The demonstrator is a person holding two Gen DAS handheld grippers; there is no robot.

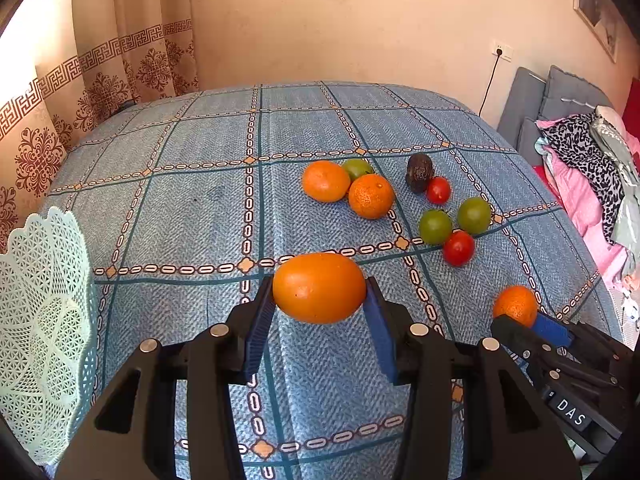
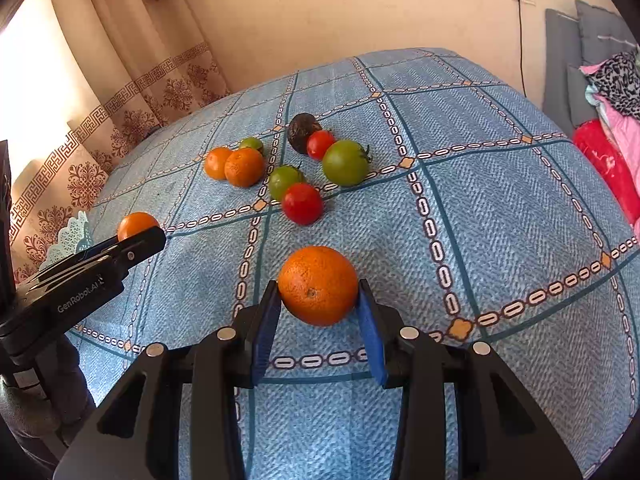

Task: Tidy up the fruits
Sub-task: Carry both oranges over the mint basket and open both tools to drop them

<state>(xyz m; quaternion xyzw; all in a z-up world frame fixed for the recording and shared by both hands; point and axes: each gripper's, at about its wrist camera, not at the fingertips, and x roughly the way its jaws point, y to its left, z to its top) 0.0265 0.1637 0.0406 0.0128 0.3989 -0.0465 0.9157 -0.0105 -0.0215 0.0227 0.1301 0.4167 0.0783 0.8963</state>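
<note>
1. At the far left edge of the desk (image 1: 192,216) stands a pale green lattice basket (image 1: 44,320), tilted up on its side with its scalloped rim showing.
2. The left gripper (image 1: 320,304) has its blue-padded fingers (image 1: 260,320) pinching a smooth, glossy orange (image 1: 319,287), oval in shape, held just above the blue checked cloth.
3. Beyond it, toward the middle of the desk, two more oranges (image 1: 326,181) lie touching each other, one smooth and one dimpled, with a small green tomato (image 1: 357,168) tucked behind them.
4. Just to their right sits a dark, wrinkled avocado (image 1: 419,173) touching a small red tomato (image 1: 438,190).
5. Nearer the front lie two green tomatoes (image 1: 435,227) side by side, with a second red tomato (image 1: 458,248) against them.
6. The right gripper (image 2: 319,304) has its fingers (image 2: 370,332) clamped on a rough-skinned orange fruit (image 2: 318,285), round and pitted, its stem scar facing the camera, held over the cloth.
7. At the far right, a heap of pink and leopard-print clothes (image 1: 588,168) lies on a grey sofa.
</note>
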